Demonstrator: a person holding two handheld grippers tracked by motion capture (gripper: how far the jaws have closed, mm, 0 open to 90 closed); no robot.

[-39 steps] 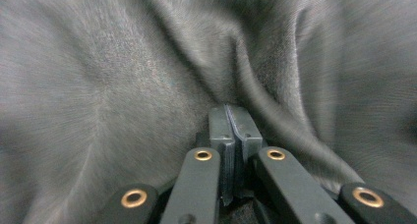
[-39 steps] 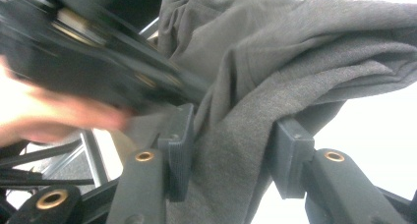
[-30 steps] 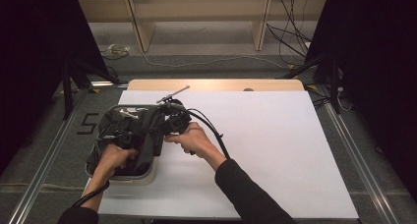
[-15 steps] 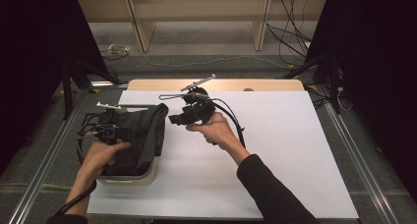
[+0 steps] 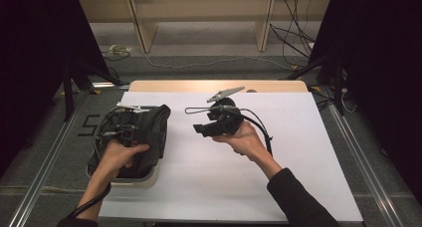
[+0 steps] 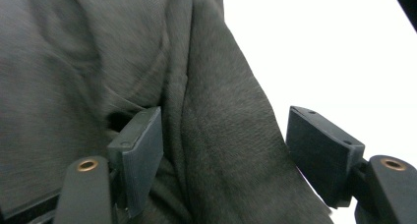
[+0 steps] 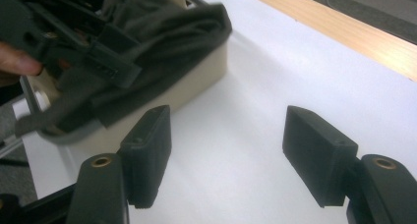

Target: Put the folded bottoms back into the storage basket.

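Observation:
A dark grey cloth [image 5: 152, 132] lies heaped in a cream bin [image 5: 144, 179] at the table's left. My left gripper [image 5: 130, 125] hovers over the heap. In the left gripper view its jaws [image 6: 226, 150] have just been opening, and a loose fold of the cloth [image 6: 216, 111] stands between the pads without being pinched. My right gripper [image 5: 199, 129] is held over the white sheet, to the right of the bin. Its jaws [image 7: 228, 150] have just been opening too, with only bare sheet between them. The right gripper view shows the cloth [image 7: 162, 32] draped over the bin's wall [image 7: 196, 81].
A white sheet [image 5: 288, 152] covers most of the table, with a strip of wood [image 5: 199, 85] along the far edge. Cables trail from both grippers. Floor rails run along both sides of the table, and shelving legs stand behind it.
My right gripper has moved right, from the bin out over the white sheet, and its jaws stand wider. My left gripper has let go of the cloth and risen a little.

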